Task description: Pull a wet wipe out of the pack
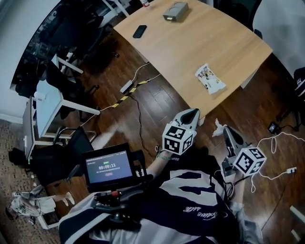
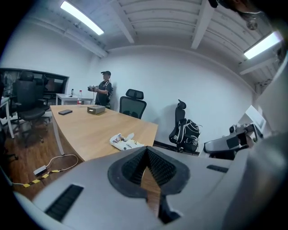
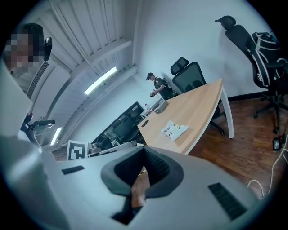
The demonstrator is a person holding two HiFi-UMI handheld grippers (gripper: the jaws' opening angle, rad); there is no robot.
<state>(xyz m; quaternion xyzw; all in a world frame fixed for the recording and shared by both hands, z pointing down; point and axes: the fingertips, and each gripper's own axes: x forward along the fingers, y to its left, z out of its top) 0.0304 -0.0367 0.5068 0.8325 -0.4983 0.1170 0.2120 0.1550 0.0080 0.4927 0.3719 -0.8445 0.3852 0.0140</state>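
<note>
On the far left of the tabletop (image 1: 190,43) lie a dark phone (image 1: 139,31) and a small grey box (image 1: 175,10), both well away from the work.

The left gripper (image 1: 192,112) is held off the near edge of the tabletop, over the wooden floor (image 1: 157,102). Its jaws are closed tip to tip with nothing between them; only bare wood shows through the slit below the tips.

Further right, the pack (image 1: 210,78) lies flat near the tabletop's near edge, well apart from both grippers. Its flap looks lifted in the left gripper view, and nobody is holding it down.

At the tip of the right gripper (image 1: 226,131) there is a crumpled white scrap, the wet wipe (image 1: 218,127) as far as I can judge, clear of the pack. That gripper's jaws are pressed fully together, so I take it they are pinching the wipe, though its own view shows no white past the tips.

So the pull itself looks done: the wipe is out and away from the pack. I can't tell whether the pack's flap needs closing. All that seems left is setting the wipe down — or simply finishing.
</note>
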